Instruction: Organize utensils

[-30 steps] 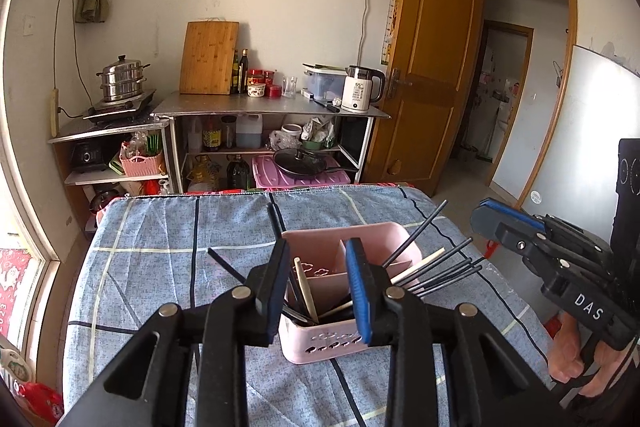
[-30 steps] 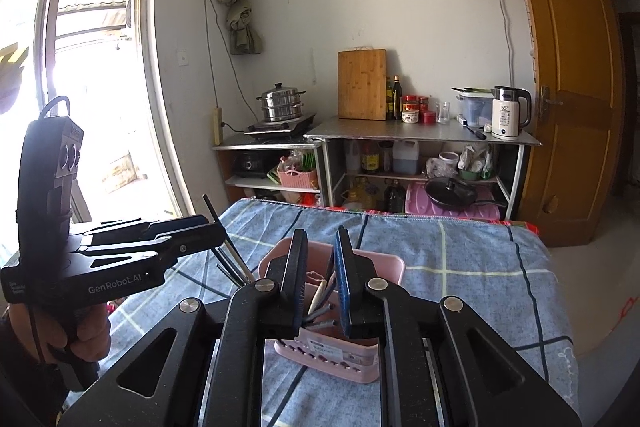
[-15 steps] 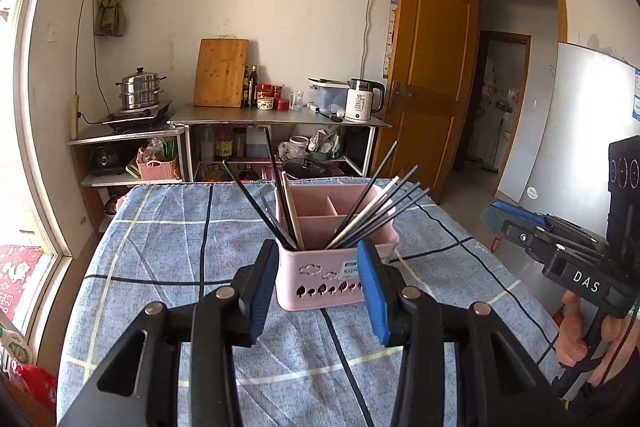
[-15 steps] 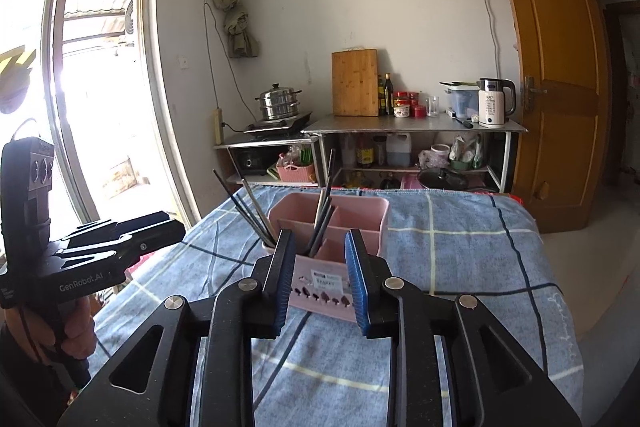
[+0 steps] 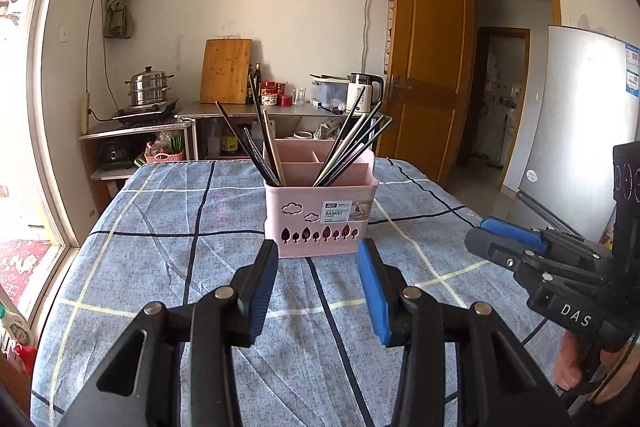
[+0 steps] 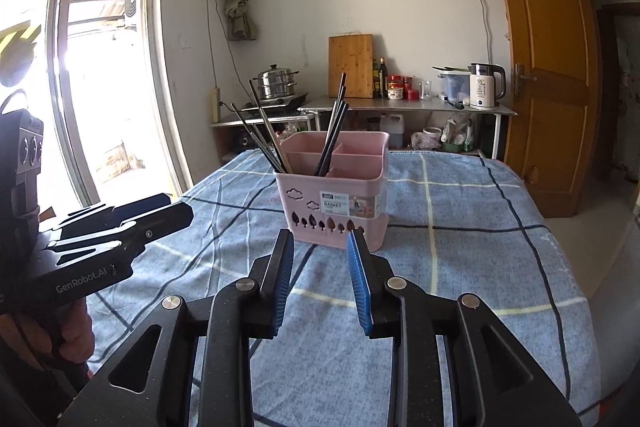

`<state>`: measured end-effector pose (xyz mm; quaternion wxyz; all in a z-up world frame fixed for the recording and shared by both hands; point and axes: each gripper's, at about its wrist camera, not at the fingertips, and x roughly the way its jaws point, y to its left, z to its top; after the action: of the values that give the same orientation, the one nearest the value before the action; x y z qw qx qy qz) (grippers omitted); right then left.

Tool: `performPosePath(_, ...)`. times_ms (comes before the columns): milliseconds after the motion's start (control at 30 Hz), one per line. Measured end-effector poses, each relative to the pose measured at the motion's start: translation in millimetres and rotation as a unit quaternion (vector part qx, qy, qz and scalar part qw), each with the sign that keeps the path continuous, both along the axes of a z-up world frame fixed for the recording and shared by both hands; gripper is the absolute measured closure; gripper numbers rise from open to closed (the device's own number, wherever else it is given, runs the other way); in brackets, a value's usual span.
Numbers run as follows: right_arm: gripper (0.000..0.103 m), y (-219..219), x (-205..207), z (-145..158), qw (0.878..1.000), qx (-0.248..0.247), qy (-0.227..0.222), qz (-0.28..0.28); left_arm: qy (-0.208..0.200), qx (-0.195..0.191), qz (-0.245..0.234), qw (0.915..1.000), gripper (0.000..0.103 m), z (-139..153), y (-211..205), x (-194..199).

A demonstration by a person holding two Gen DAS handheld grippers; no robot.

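- The pink basket (image 5: pixel 320 215) stood upright on the table (image 5: pixel 160 259), which was covered in a blue checked cloth, just ahead of both grippers and touched by neither.
- Chopsticks (image 5: pixel 348 151) leaned in two bundles in separate compartments, one at the basket's left side and one nearer the middle; the rear compartments appeared empty.
- The left gripper (image 5: pixel 318 281) had its fingers spread, nothing between them.
- The right gripper (image 6: pixel 320 267) likewise had its fingers parted and carried nothing.
- Judgement: no loose utensil lay on the cloth, so sorting appeared complete or nearly so.
- Judgement: any next move called only for clearing both grippers away without knocking the leaning sticks, or for a light straightening of the basket.
- Legible writing: "BASKET" on the basket's label (image 6: pixel 348 205); "DAS" on the right gripper's body in the left wrist view; "GenRobot.AI" on the left gripper's body in the right wrist view. Smaller label print was unreadable.
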<state>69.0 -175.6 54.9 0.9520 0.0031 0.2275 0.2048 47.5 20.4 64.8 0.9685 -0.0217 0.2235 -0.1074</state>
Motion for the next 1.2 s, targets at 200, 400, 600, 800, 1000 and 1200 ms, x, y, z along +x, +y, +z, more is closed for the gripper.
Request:
performPosePath(200, 0.074, 2, -13, -15, 1.000, -0.001, 0.004, -0.005, 0.005, -0.004, 0.008, 0.9999, 0.060, -13, -1, -13)
performPosePath(400, 0.074, 1, -21, -24, 1.000, -0.010, -0.001, -0.012, 0.010, 0.005, 0.010, 0.9999, 0.060, -25, -6, -21)
performPosePath(600, 0.074, 0, -25, -26, 1.000, -0.012, -0.007, -0.014, 0.010, 0.002, 0.021, 0.9997, 0.060, -33, -5, -24)
performPosePath(800, 0.074, 4, -28, -27, 1.000, -0.014, -0.009, -0.016, 0.010, 0.000, 0.024, 0.9997, 0.060, -34, -5, -24)
performPosePath(1000, 0.074, 4, -29, -26, 1.000, -0.014, -0.009, -0.018, 0.006, 0.003, 0.026, 0.9996, 0.060, -33, -8, -23)
performPosePath(1200, 0.074, 3, -28, -27, 1.000, -0.015, -0.007, -0.020, 0.007, 0.005, 0.026, 0.9996, 0.060, -33, -10, -23)
